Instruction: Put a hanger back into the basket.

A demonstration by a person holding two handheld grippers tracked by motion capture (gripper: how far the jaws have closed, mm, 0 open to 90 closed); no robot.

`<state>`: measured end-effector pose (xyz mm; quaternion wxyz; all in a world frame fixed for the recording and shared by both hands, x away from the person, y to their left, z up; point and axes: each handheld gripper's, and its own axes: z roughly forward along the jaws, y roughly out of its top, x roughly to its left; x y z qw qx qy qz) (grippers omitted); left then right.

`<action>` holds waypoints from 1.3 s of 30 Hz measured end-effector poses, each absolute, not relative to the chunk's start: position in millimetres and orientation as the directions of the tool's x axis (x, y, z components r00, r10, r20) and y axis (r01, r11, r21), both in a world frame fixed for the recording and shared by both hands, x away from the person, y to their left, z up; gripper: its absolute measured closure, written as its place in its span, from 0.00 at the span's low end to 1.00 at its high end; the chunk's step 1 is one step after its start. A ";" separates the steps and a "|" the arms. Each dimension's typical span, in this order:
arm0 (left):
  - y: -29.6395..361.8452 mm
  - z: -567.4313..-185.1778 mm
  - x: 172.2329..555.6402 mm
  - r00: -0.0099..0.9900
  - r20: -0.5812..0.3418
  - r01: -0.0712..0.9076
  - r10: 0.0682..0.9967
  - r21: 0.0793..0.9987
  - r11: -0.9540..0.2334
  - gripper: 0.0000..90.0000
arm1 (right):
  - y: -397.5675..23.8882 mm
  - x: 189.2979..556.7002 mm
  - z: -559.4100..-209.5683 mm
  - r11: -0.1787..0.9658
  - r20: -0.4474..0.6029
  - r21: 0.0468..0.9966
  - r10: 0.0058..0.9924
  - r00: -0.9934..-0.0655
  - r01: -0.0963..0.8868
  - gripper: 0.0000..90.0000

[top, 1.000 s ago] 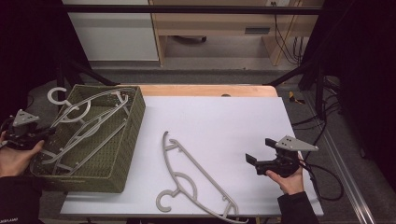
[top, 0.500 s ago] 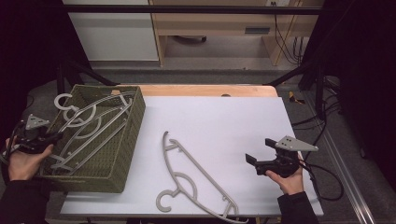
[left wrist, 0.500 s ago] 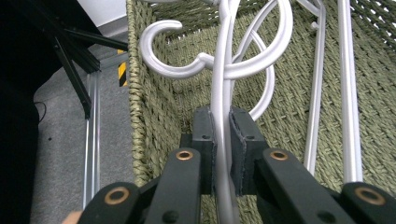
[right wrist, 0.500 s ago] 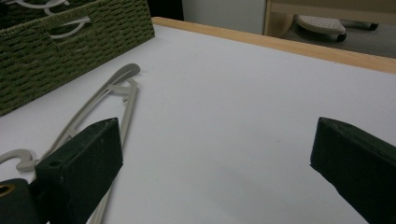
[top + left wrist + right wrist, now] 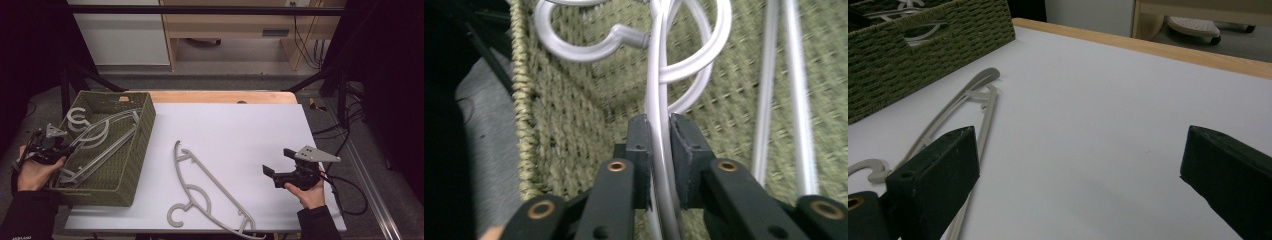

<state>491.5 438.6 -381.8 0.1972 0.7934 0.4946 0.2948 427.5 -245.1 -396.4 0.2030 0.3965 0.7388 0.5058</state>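
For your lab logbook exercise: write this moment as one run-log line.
left gripper: shut on grey plastic hanger | in green woven basket | right gripper: open | white table

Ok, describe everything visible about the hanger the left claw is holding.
The held hanger is pale grey, smooth plastic by its look, with a thin rod frame and a curled hook. It lies slanted in the green woven basket among other hangers, hook toward the far end. The left claw has its black pads on either side of one rod; its jaws have just been opening slightly.
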 end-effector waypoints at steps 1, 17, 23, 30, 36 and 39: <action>439.4 -380.9 490.5 0.334 0.269 0.658 0.904 0.619 -0.428 0.83 | -244.5 427.6 -396.3 0.171 0.104 0.909 0.791 -0.603 0.381 0.03; 422.3 -356.2 478.8 0.363 0.130 0.516 0.923 0.796 -0.315 0.42 | -238.7 426.0 -391.6 0.176 0.099 0.912 0.781 -0.617 0.370 0.03; 384.8 -344.0 467.1 0.445 0.086 0.419 0.892 0.860 -0.292 0.29 | -235.3 426.3 -390.3 0.178 0.100 0.912 0.778 -0.621 0.370 0.03; 343.4 -340.2 447.6 0.541 0.024 0.331 0.841 0.913 -0.239 0.19 | -230.2 425.2 -387.6 0.167 0.112 0.915 0.770 -0.628 0.368 0.02; 308.2 -348.4 433.8 0.616 0.004 0.304 0.788 0.922 -0.242 0.15 | -223.4 424.3 -386.2 0.177 0.107 0.913 0.765 -0.635 0.367 0.02; 289.5 -354.0 429.9 0.645 0.008 0.303 0.764 0.915 -0.266 0.13 | -218.5 423.5 -385.9 0.190 0.098 0.913 0.757 -0.647 0.362 0.02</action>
